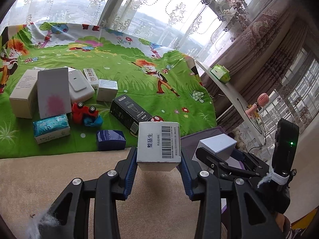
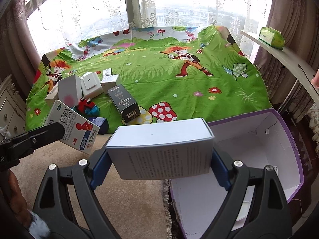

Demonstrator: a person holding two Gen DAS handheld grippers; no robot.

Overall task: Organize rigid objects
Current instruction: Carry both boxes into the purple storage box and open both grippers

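Bright window bay with lace curtains, a beige carpet in front, and a green cartoon-print cloth spread across the floor behind it. On the cloth, well apart from both tools: a cluster of cartons, a black razor box, a red toy car, a teal tissue pack and a dark blue box.

Left gripper clenched on a small medicine carton, barcode face up, pads pressing its two side walls. Right gripper spread wide yet clamped on a larger white carton, long axis running crosswise between the blue pads.

Open purple-edged storage box lying to the right, white interior showing, looking bare where visible. White carton overlapping the storage box's near left corner in the right wrist view, so probably just beside or over its rim; height above it hard to tell. Medicine carton farther left, over bare carpet, with the right gripper between it and the storage box.

Judgement: right hand nearer, so likely first to drop; a short shift rightward needed. Left load then to follow the same way.
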